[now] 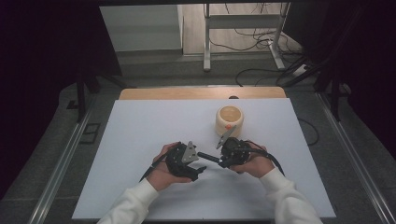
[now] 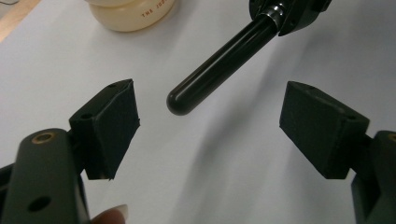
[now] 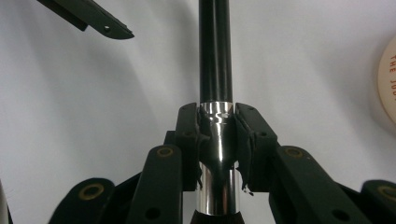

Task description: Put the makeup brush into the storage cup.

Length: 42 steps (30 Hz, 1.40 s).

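Behind the grippers, a cream jar (image 1: 229, 120) stands upright, contents unclear.

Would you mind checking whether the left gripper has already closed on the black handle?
No, the left gripper stands wide open, its pads apart on either side of the black handle's rounded tip without touching it.

The cream round ceramic jar (image 2: 130, 14) is cut off by the top edge in the left gripper view, its small lettering cut short and unreadable. In the right gripper view the right edge leaves a sliver of it (image 3: 388, 74). There the glossy black rod with a chrome collar (image 3: 215, 51) runs out of the top, its tip unseen, and its lower end is hidden between the right claw (image 3: 217, 140) pads.
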### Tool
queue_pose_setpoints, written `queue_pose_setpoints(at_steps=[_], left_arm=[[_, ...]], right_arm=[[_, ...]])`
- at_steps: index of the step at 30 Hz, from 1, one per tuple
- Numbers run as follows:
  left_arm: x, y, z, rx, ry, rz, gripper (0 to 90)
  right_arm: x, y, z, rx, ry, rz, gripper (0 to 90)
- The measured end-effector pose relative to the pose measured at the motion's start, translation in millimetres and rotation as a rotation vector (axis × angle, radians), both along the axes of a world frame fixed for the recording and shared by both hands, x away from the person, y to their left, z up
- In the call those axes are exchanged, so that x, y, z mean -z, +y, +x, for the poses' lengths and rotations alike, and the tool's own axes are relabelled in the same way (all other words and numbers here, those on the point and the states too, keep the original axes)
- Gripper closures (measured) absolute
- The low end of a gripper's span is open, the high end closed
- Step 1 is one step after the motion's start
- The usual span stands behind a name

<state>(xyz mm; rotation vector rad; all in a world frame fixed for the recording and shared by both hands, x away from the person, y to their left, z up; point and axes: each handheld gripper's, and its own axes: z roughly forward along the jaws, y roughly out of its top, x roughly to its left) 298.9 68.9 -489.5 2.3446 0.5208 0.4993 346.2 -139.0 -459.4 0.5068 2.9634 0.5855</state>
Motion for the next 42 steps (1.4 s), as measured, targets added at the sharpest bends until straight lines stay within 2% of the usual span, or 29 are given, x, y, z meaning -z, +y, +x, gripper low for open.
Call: queue_pose_setpoints(at_steps=[9,17,22,24,28,33,34,37,39,40,42], left_arm=[[1.9,-5.9,1.2,0.003,-0.028,0.039,19.9],[4.7,-14.2,4.2,0.038,-0.042,0.071,21.2],[9.4,-21.9,6.2,0.053,-0.067,0.109,21.2],[10.9,-24.6,6.3,0.052,-0.081,0.127,22.6],[13.8,-29.2,4.3,0.041,-0.120,0.162,32.0],[16.0,-32.9,3.0,0.061,-0.110,0.202,52.6],[16.8,-34.0,2.8,0.066,-0.119,0.221,54.4],[18.6,-35.1,2.7,0.069,-0.117,0.211,58.6],[19.2,-35.4,2.6,0.075,-0.117,0.219,61.0],[20.1,-36.1,1.8,0.089,-0.117,0.240,62.3],[20.9,-36.9,0.9,0.096,-0.114,0.245,63.6]], right_arm=[[1.4,1.3,-0.3,-0.006,0.004,-0.002,71.9],[1.4,1.9,-0.8,-0.013,0.007,0.004,71.9],[1.0,1.5,-0.7,-0.017,0.024,0.019,71.9],[0.7,1.8,-1.1,-0.015,0.015,0.019,71.9],[0.4,2.2,-1.6,-0.018,0.019,0.023,71.9],[-1.4,2.5,-3.1,-0.026,0.030,0.038,71.9],[-3.6,3.1,-4.5,-0.031,0.026,0.041,71.9],[-4.8,4.2,-5.5,-0.038,0.025,0.043,71.9],[-4.6,4.4,-5.5,-0.039,0.027,0.047,71.9],[-4.8,4.3,-5.5,-0.039,0.027,0.049,71.9],[-5.2,4.3,-5.6,-0.040,0.025,0.050,71.8]])
